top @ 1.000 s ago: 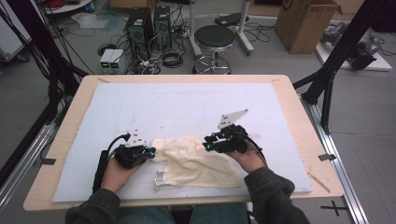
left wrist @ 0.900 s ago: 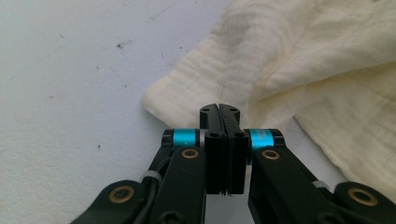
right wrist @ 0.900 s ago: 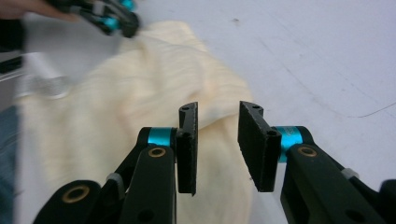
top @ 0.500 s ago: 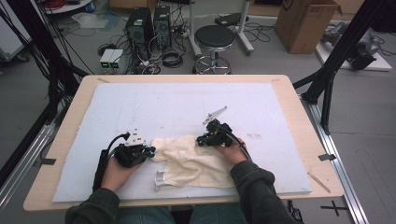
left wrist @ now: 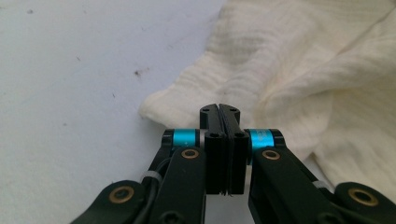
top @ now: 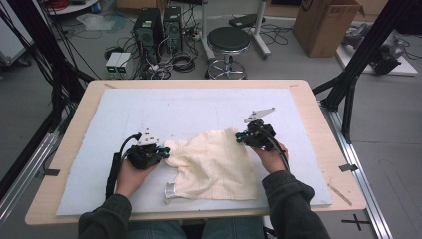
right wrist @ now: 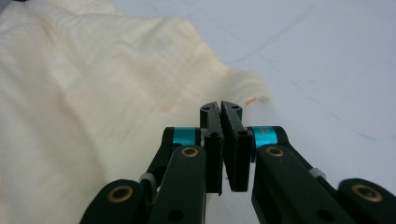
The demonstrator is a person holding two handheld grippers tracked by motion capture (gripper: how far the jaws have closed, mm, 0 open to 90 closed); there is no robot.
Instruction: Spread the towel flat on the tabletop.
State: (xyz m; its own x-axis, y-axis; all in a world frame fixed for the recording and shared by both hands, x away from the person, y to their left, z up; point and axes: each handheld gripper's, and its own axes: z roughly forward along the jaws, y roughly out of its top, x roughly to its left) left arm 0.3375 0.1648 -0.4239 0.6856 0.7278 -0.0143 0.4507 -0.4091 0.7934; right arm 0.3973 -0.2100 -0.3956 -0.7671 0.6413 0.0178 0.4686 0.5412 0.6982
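Note:
A cream cloth (top: 214, 164) lies rumpled on the white mat (top: 174, 109) near the table's front edge. My left gripper (top: 165, 152) sits at the cloth's left corner. In the left gripper view its jaws (left wrist: 219, 109) are pressed together on the cloth's edge (left wrist: 303, 70). My right gripper (top: 239, 137) is at the cloth's far right corner. In the right gripper view its jaws (right wrist: 220, 106) are shut on that corner of the cloth (right wrist: 93, 93), which spreads away to the left.
The mat covers most of the wooden table (top: 318, 114), with bare mat beyond and to both sides of the cloth. On the floor behind stand a black stool (top: 228, 40), computer towers (top: 154, 25) and a cardboard box (top: 323, 25). Black frame struts (top: 348, 84) flank the table.
My right gripper went left onto the cloth, then pulled its corner to the right and slightly away. The cloth now lies wider and flatter. The left gripper stayed put.

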